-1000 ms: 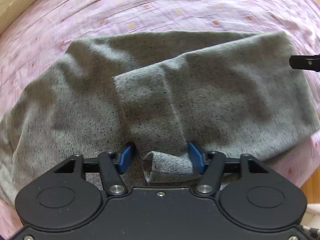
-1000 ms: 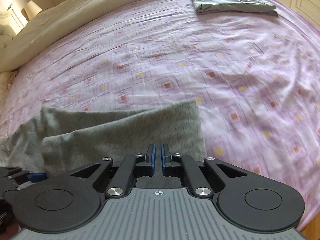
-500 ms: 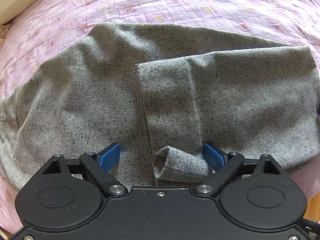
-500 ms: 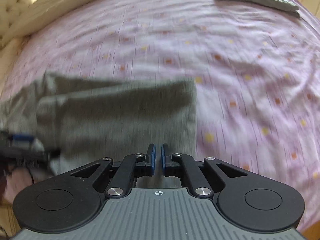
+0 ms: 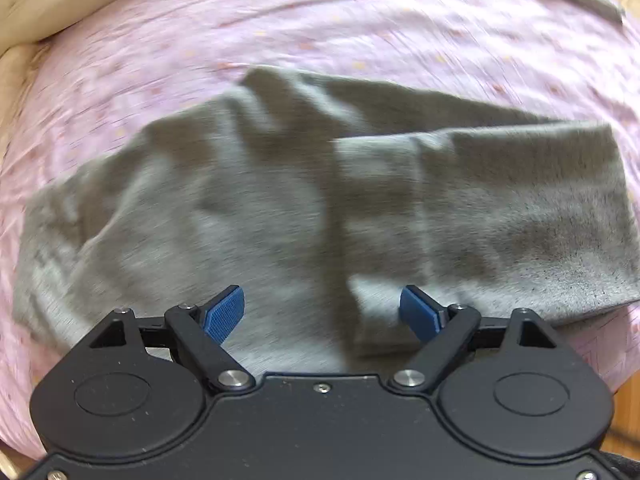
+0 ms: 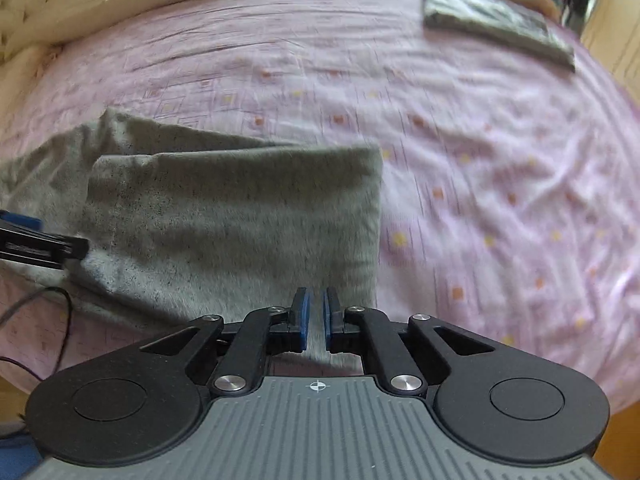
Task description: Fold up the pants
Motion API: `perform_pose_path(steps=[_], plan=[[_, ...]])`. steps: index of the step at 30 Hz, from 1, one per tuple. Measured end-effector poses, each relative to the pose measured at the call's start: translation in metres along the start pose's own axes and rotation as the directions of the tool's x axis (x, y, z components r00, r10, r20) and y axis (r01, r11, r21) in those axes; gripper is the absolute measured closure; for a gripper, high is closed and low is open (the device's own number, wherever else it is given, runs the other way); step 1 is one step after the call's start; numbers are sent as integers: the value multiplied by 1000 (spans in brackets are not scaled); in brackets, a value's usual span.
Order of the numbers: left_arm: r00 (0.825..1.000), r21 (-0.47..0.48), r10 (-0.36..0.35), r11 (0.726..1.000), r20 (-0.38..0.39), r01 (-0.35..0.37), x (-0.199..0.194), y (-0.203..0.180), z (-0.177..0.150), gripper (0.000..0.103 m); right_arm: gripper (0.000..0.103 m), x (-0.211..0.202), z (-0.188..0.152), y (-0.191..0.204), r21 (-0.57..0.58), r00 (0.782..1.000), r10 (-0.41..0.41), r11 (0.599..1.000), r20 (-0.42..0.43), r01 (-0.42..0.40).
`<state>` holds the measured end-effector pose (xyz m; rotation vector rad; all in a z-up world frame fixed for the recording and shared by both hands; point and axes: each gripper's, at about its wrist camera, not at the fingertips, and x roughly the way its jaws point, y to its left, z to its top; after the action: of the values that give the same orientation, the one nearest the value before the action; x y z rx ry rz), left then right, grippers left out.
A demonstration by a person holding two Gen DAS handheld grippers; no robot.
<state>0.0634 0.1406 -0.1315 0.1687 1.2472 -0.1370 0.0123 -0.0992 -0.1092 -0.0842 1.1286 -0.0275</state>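
The grey pants (image 5: 304, 208) lie partly folded near the bed's (image 6: 480, 168) front edge, one end doubled over the rest, presumably to shorten them for the next fold; the left gripper (image 5: 320, 312) hovers over the near hem, blue pads spread wide, holding nothing; the right gripper (image 6: 315, 316) is nearly closed, a strip of grey cloth showing in the narrow gap (whether it is pinched I cannot tell). Only the right view shows clearly a second folded garment (image 6: 496, 28) at the far right corner.

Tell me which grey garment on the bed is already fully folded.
The small grey bundle far across the bedsheet; the grey pants nearby remain only partly folded.
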Motion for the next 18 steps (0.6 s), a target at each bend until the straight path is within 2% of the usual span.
perform_pose_path(steps=[2, 3, 6, 9, 13, 18], plan=[[1000, -38, 5, 999, 13, -5, -9, 22, -9, 17, 96, -2, 8, 24, -64, 998, -58, 996, 6, 58], [1000, -54, 17, 998, 20, -15, -12, 34, -13, 18, 96, -5, 10, 33, -81, 998, -50, 995, 22, 52], [999, -106, 33, 994, 33, -29, -19, 75, -25, 21, 96, -13, 19, 60, -40, 996, 80, 996, 37, -79], [999, -161, 39, 986, 37, -32, -26, 119, -34, 23, 96, -14, 31, 92, 38, 979, 203, 978, 10, -204], [995, -195, 83, 978, 58, -70, -32, 174, -43, 23, 96, -9, 38, 140, 90, 965, 260, 962, -23, -257], [995, -209, 75, 976, 70, -59, -19, 233, -39, 23, 96, -8, 39, 196, 99, 963, 265, 961, -47, -260]])
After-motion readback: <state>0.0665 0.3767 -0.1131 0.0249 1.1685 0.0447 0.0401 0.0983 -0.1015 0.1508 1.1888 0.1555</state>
